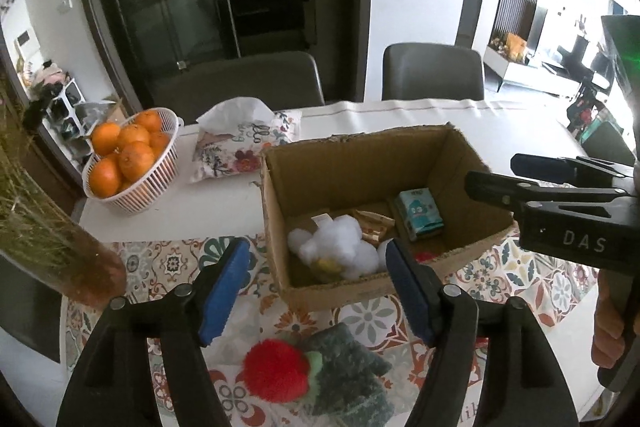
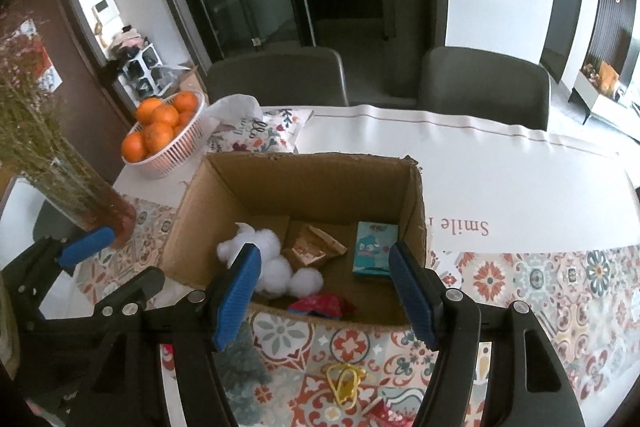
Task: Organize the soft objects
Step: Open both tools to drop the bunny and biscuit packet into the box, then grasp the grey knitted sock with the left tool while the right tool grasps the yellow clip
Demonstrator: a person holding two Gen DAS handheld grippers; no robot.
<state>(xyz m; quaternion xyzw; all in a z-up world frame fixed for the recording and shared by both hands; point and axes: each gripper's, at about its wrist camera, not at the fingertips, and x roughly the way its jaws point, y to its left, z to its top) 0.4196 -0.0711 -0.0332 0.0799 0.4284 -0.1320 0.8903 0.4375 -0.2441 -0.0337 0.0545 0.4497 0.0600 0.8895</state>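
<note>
Both the left gripper (image 1: 316,291) and right gripper (image 2: 324,291) gape wide, empty, near a corrugated cardboard box (image 2: 224,195) holding fluffy white cotton (image 2: 276,267).

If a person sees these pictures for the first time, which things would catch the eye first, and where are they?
The open cardboard box in the middle of the table draws the eye first, with white cotton fluff and a teal packet inside. Next comes the white basket of oranges at the far left of the table. In the left wrist view, a red pompom lies on the patterned cloth between the fingers of the open left claw.
</note>
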